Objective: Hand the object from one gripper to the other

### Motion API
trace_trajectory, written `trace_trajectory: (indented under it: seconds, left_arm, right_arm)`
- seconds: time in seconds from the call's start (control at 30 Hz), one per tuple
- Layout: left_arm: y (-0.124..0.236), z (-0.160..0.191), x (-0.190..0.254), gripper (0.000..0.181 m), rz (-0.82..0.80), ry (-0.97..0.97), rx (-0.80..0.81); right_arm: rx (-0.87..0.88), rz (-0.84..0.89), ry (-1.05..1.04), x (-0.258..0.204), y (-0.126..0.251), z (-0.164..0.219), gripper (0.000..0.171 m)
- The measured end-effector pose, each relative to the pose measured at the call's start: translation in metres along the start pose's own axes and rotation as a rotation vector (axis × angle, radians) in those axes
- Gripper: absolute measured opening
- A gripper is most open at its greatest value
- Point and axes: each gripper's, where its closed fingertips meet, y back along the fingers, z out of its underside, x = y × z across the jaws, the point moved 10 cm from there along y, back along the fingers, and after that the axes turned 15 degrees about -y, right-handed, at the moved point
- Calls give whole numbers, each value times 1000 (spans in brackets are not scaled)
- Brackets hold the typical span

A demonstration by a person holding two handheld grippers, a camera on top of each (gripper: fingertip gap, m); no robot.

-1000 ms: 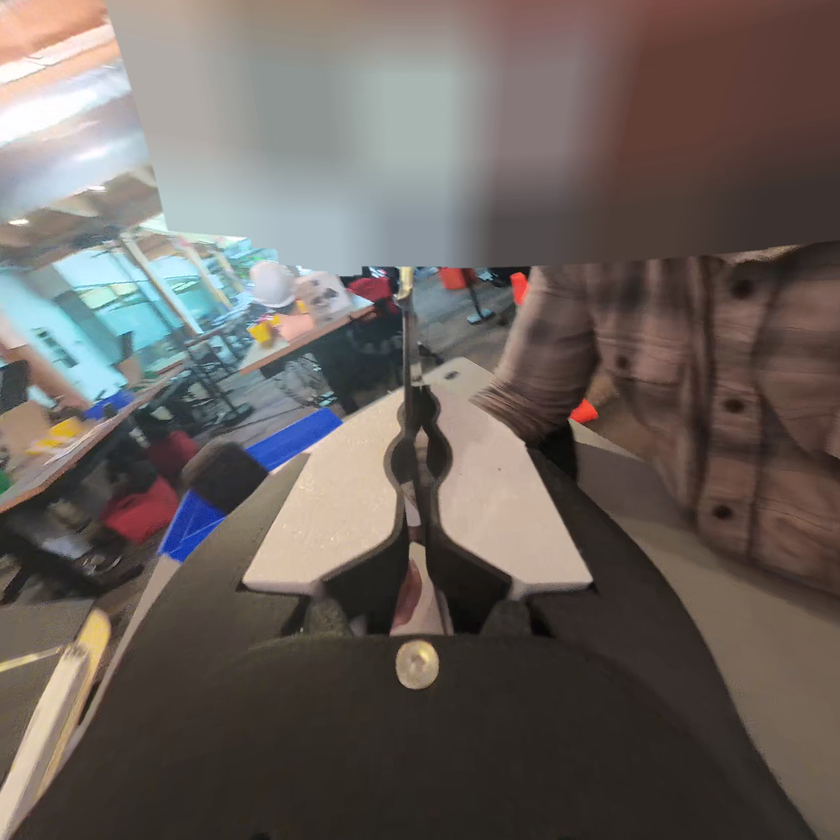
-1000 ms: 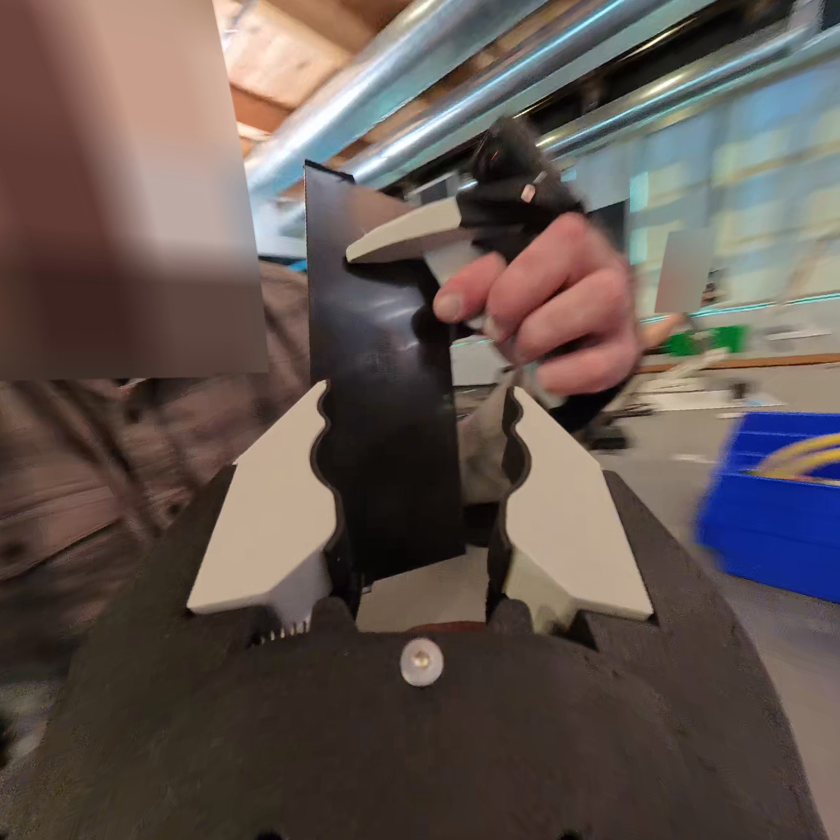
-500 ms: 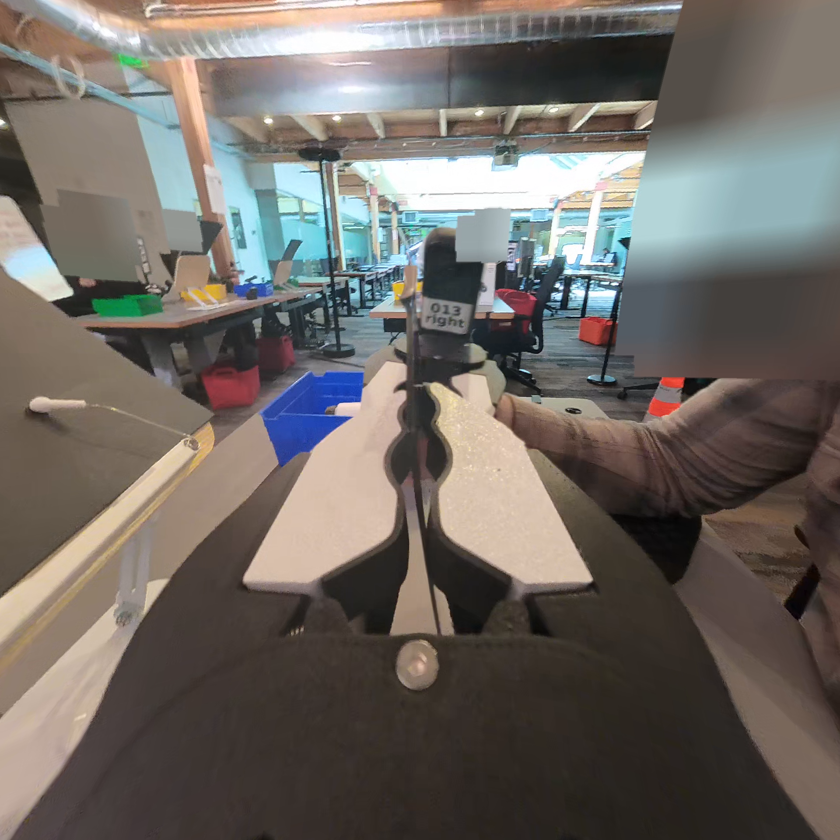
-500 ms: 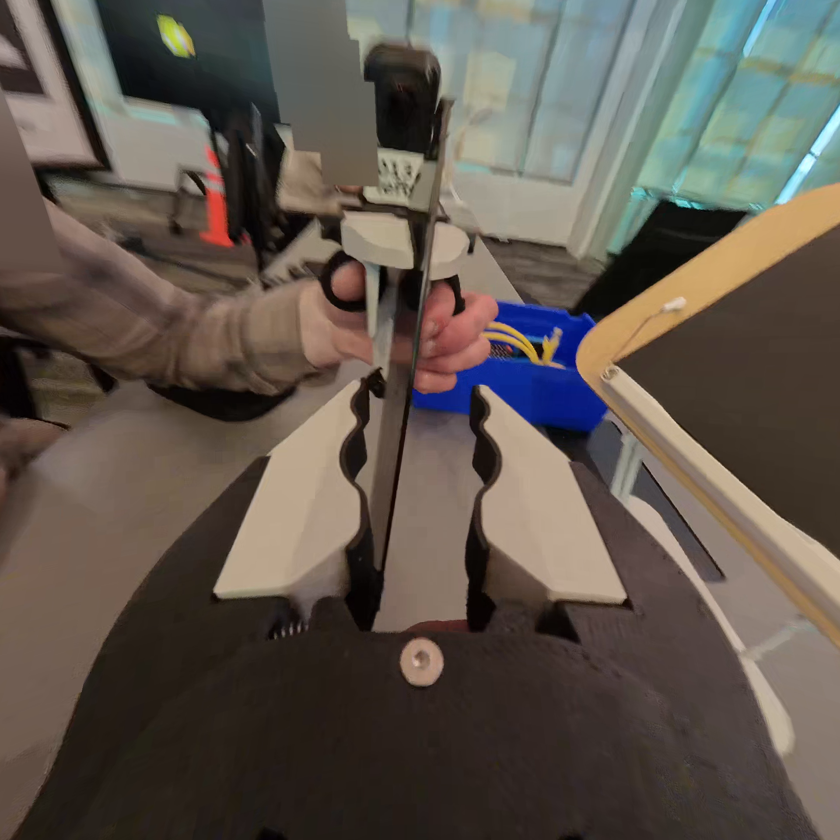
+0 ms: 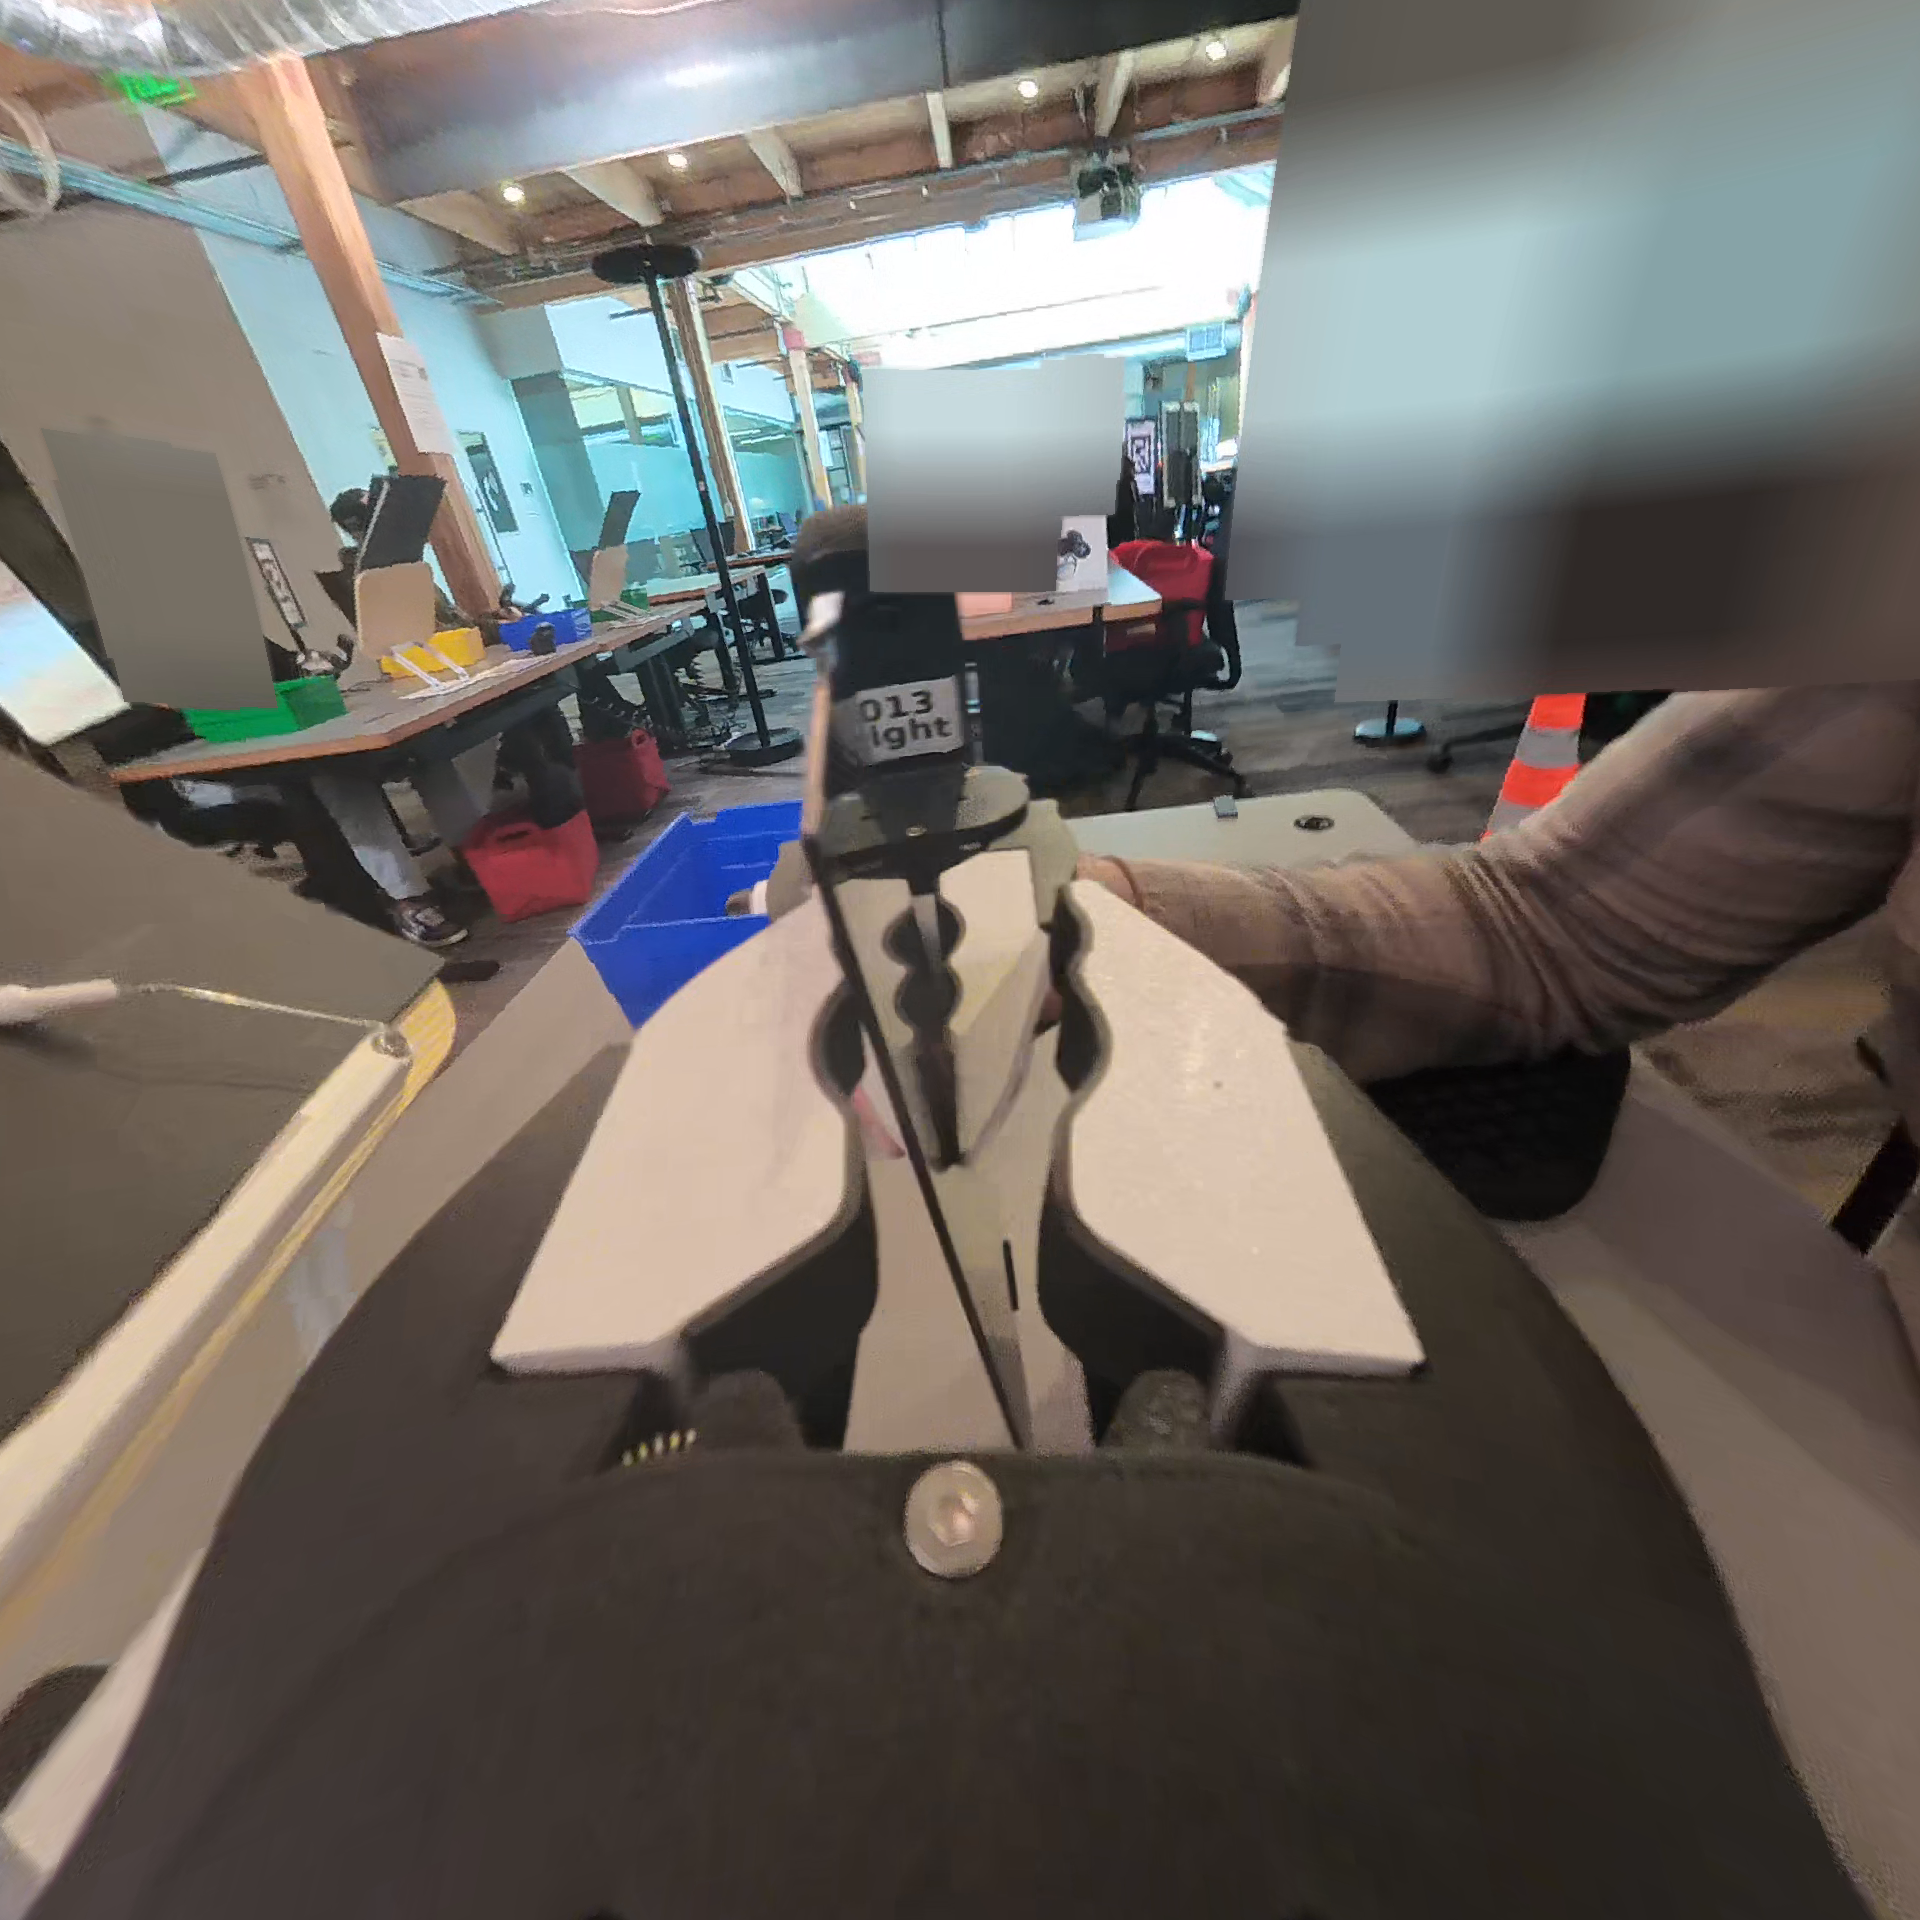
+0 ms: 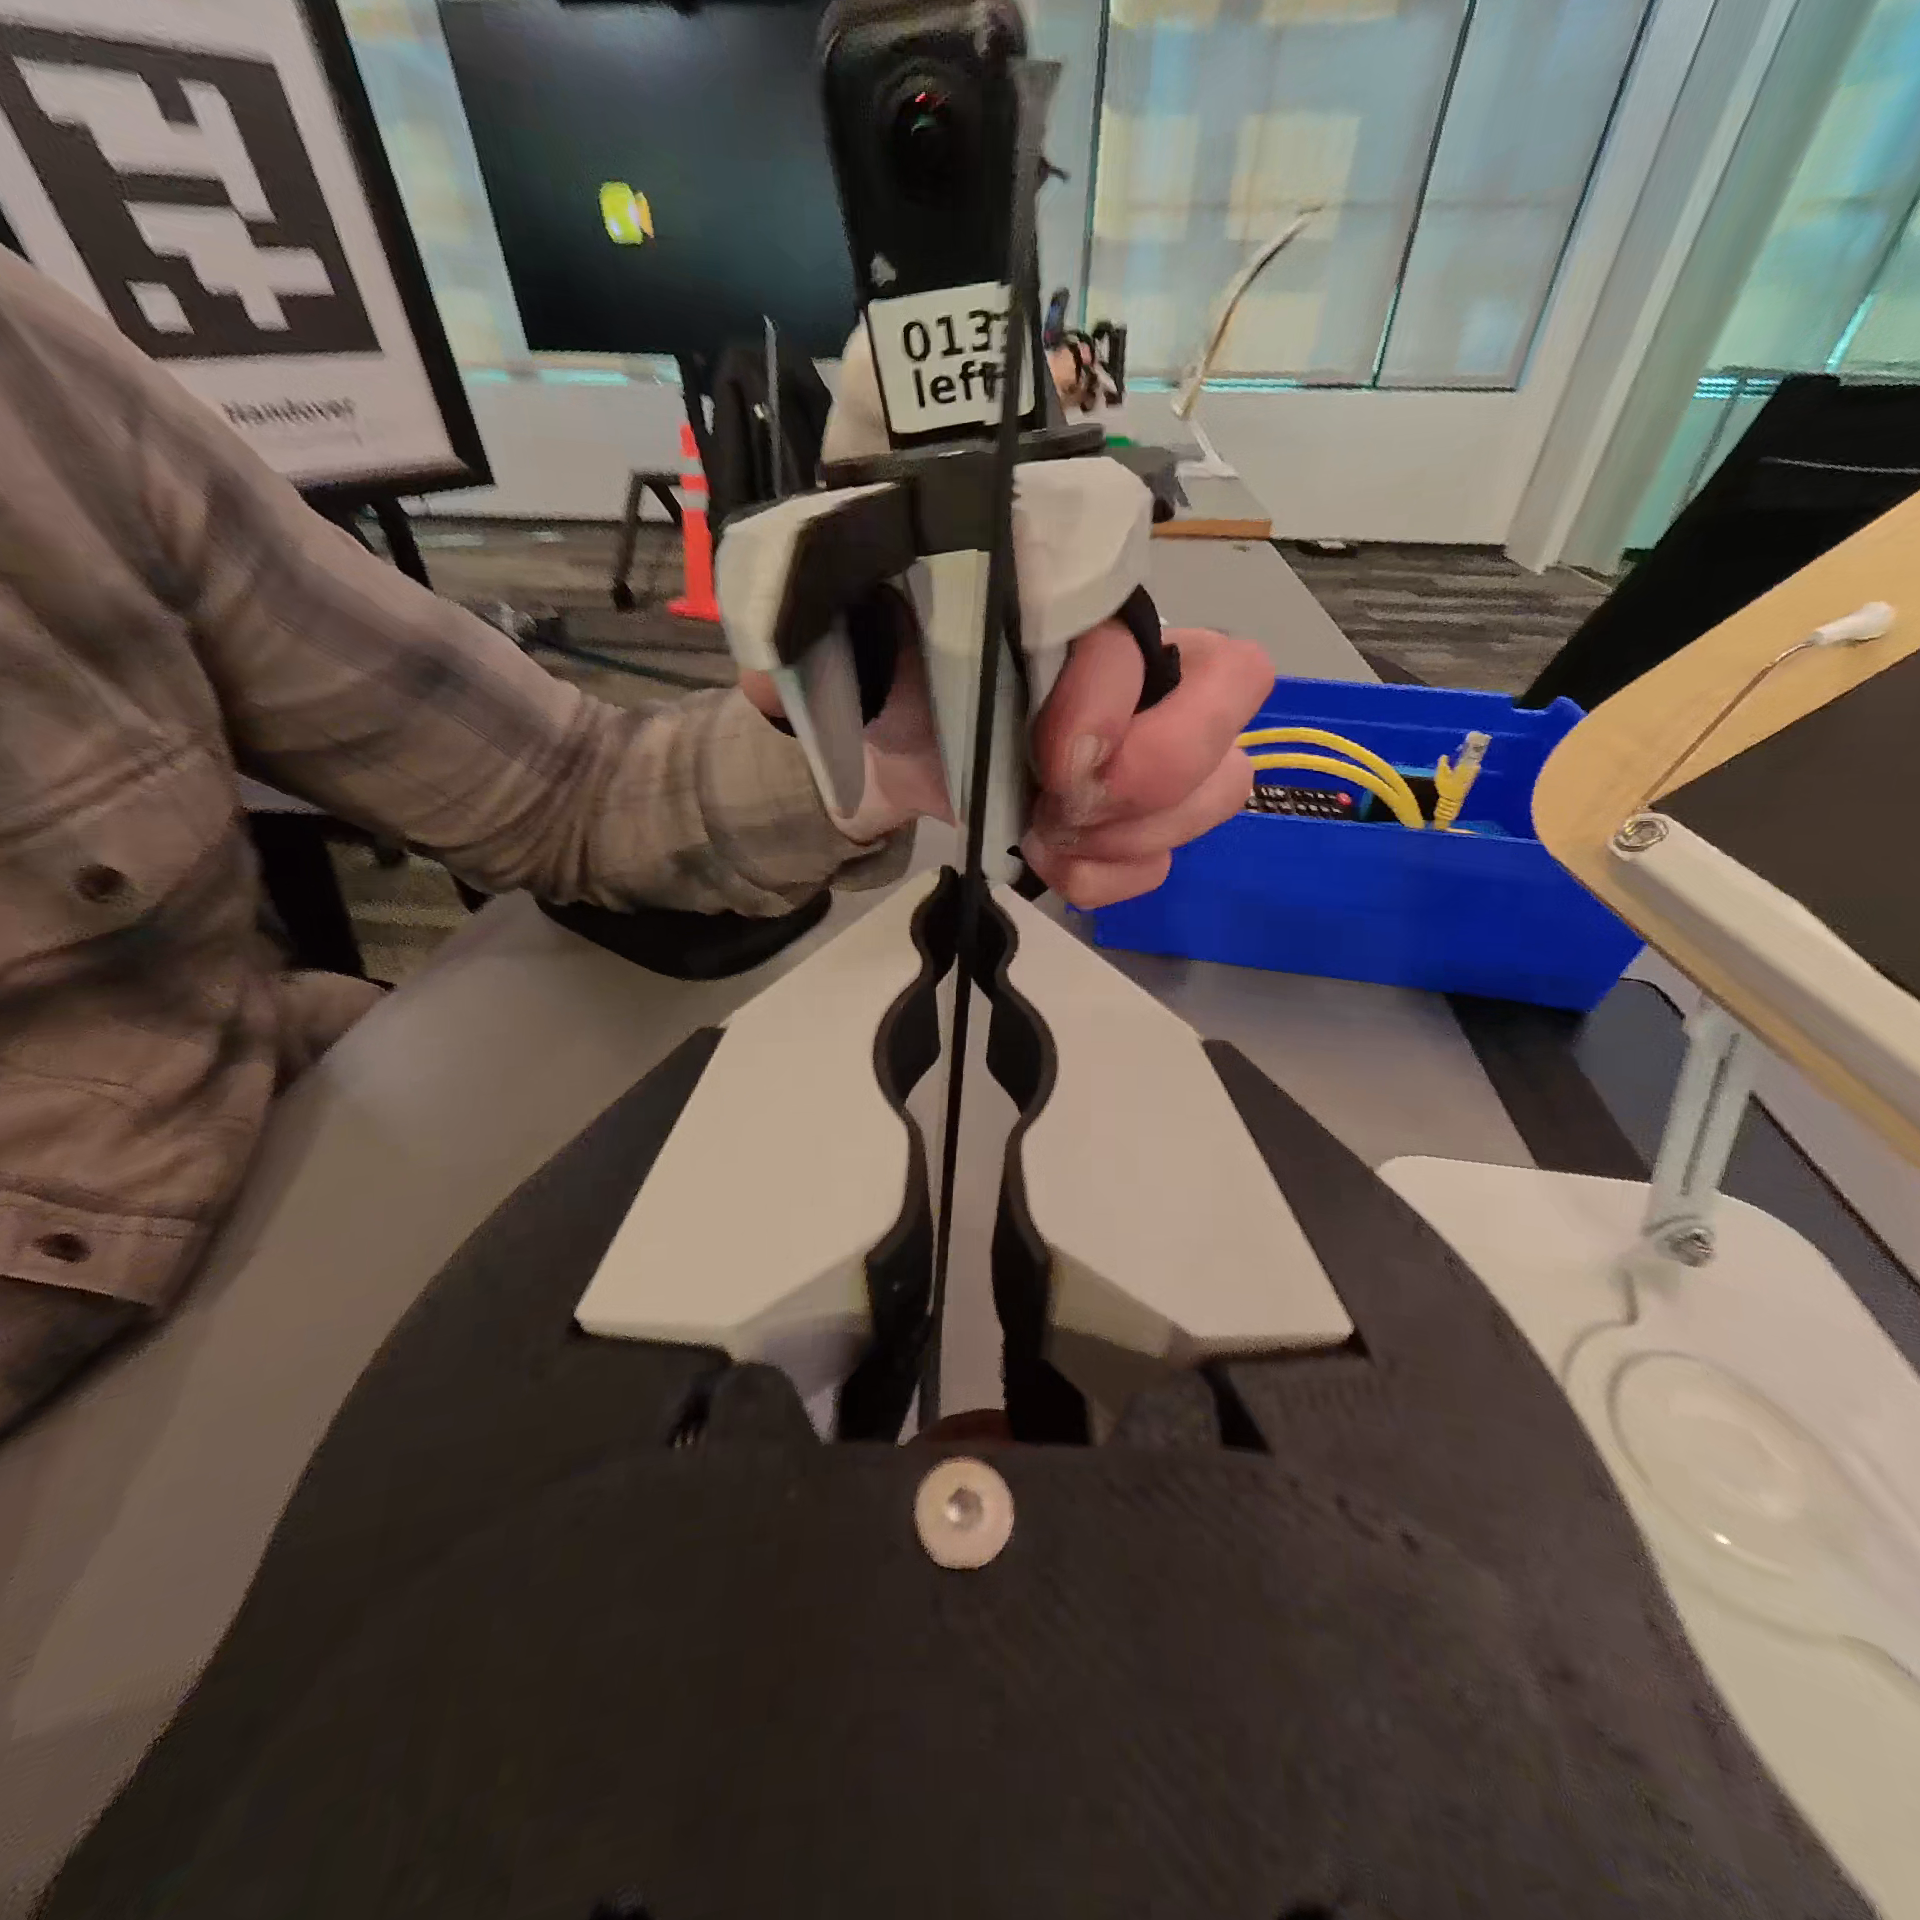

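A thin black plate (image 6: 971, 790), seen edge-on, is standing upright in the air between two facing grippers. The right gripper (image 6: 964, 925) is pinching it tight. The left gripper (image 5: 954, 997) is spreading wide around it, apparently letting go. It should be backing straight off, without brushing the plate's edge.

A white printed label (image 5: 904, 719) sits on a black camera housing (image 5: 894, 644). A similar label (image 6: 951, 358), crossed by the thin black sheet (image 6: 961, 1039), sits on another. A framed black-and-white marker poster (image 6: 187, 208) carries small print, seemingly blurred.
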Motion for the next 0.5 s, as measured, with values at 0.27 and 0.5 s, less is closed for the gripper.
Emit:
trace_trajectory:
  seconds: [0.27, 0.5]
  left_arm:
    - [11, -26, 16, 70, -340, -845, -301]
    - [-11, -2, 31, 72, -296, -1539, -643]
  right_arm:
    - [149, -148, -292, 28, 26, 9, 0]
    - [158, -275, -404, 34, 28, 19, 0]
